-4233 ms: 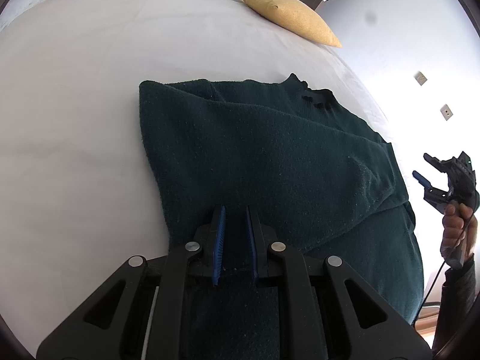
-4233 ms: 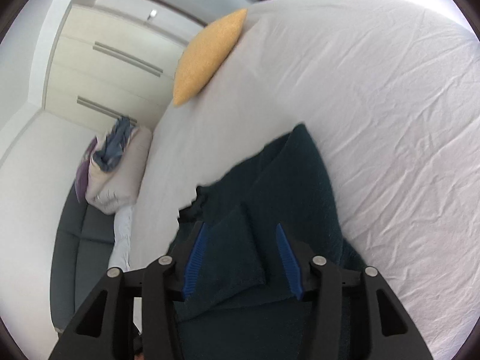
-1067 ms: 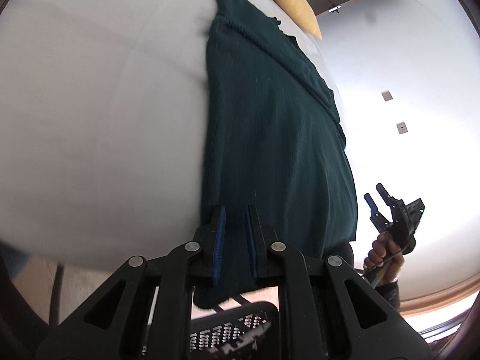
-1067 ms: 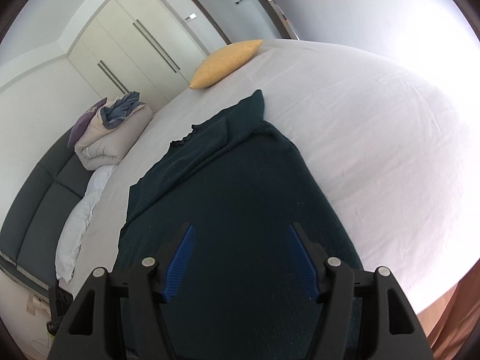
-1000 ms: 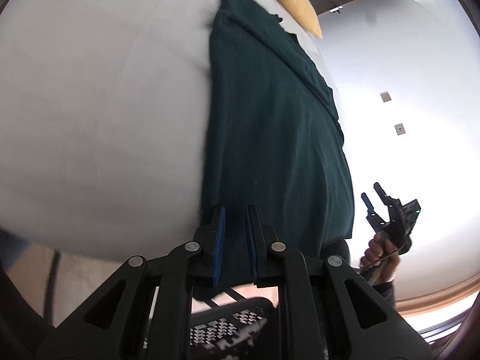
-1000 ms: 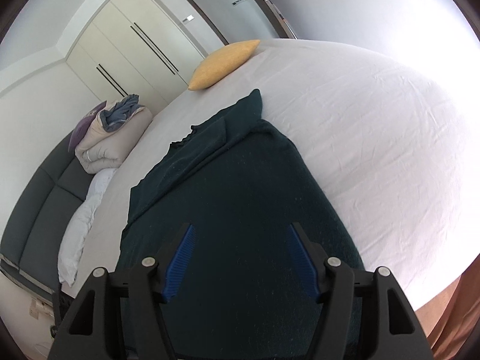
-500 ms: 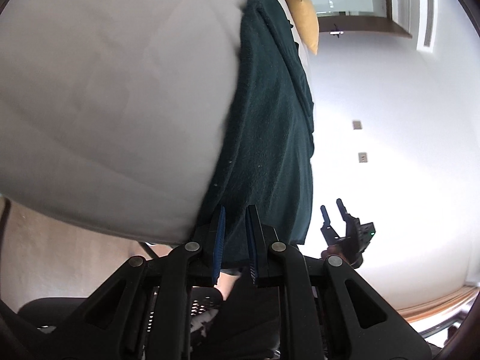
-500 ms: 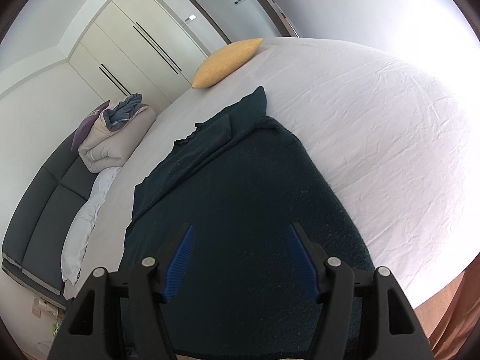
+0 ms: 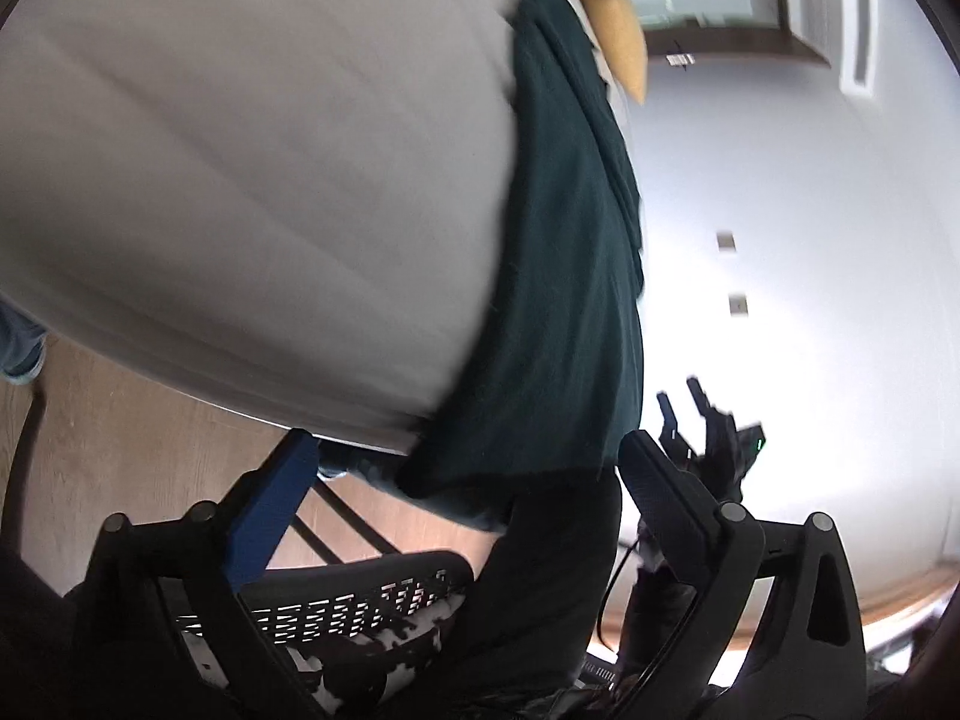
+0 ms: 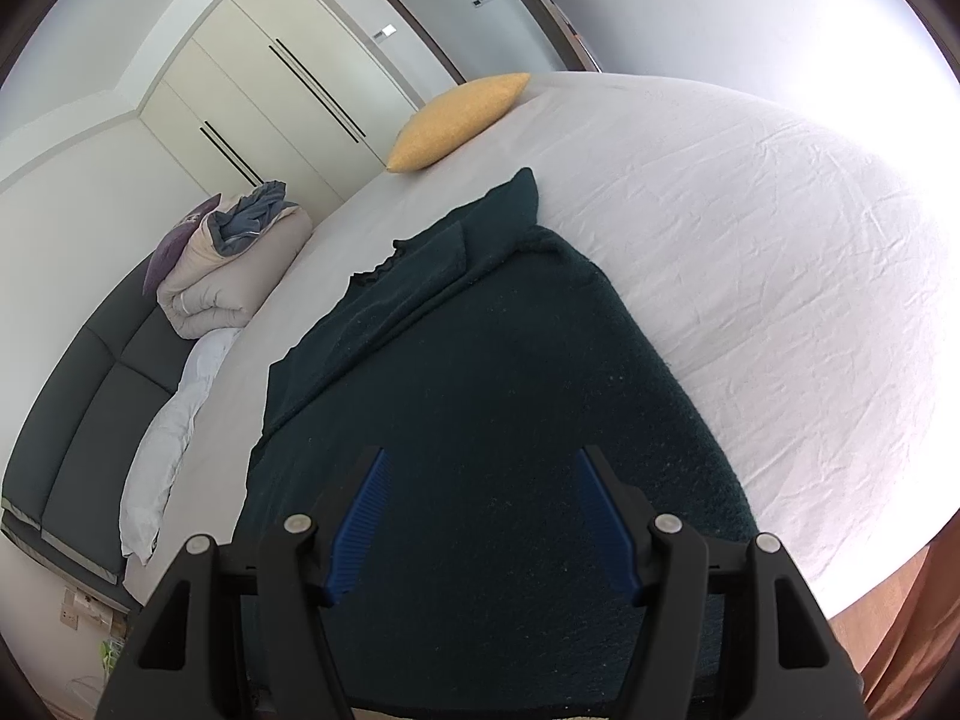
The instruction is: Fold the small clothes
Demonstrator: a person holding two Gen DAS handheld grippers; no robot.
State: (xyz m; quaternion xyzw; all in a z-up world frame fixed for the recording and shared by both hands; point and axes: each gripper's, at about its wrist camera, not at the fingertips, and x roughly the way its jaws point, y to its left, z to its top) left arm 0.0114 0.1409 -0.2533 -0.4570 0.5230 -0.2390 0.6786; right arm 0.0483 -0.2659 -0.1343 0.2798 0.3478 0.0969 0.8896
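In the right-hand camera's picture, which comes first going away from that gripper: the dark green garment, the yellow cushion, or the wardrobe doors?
From the right gripper:
1. Dark green garment, directly under and ahead of its fingers.
2. Yellow cushion, on the bed's far edge.
3. Wardrobe doors, beyond the bed, upper left.

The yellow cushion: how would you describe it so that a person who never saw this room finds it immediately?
Start from the big white bed and follow the dark green garment spread on it toward the far end. Past the garment's tip, at the bed's far edge before the cream wardrobe doors, lies the yellow cushion. It is the only yellow thing there.
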